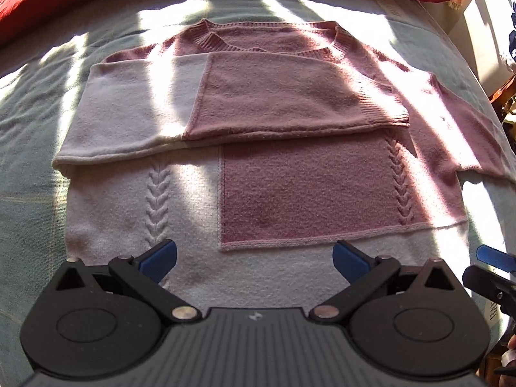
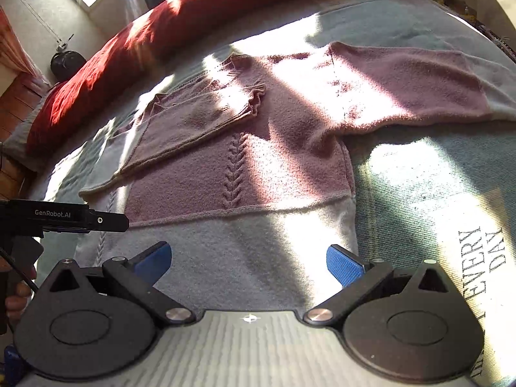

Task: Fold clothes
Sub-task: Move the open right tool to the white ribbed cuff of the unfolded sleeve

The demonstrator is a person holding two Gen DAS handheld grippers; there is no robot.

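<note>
- Lying flat on a pale green bedspread (image 1: 29, 193), a pink and white knitted sweater (image 1: 290, 187) had its hem toward both cameras and its ribbed neckline (image 1: 225, 43) at the far side.
- Its left sleeve (image 1: 225, 106) was folded across the chest, the white upper part at the left and the pink ribbed cuff ending near the right side of the body.
- The right sleeve (image 2: 419, 84) lay stretched out to the side on the bedspread, unfolded.
- Two braided cable patterns ran down the front, one on the white panel (image 1: 158, 200) and one on the pink panel (image 1: 400, 187).
- The left gripper (image 1: 254, 258) hovered over the white hem band with its jaws spread wide, its blue pads well apart and holding nothing.
- The right gripper (image 2: 248, 262) hung over the hem's right part, jaws likewise wide apart and empty; I could not tell whether either touched the fabric.
- A red pillow (image 2: 145, 45) ran along the far edge of the bed.
- Printed lettering (image 2: 483, 251) on the bedspread read "EVERY DAY" at the right.
- Sunlight and shadow fell in bands over the sweater.
</note>
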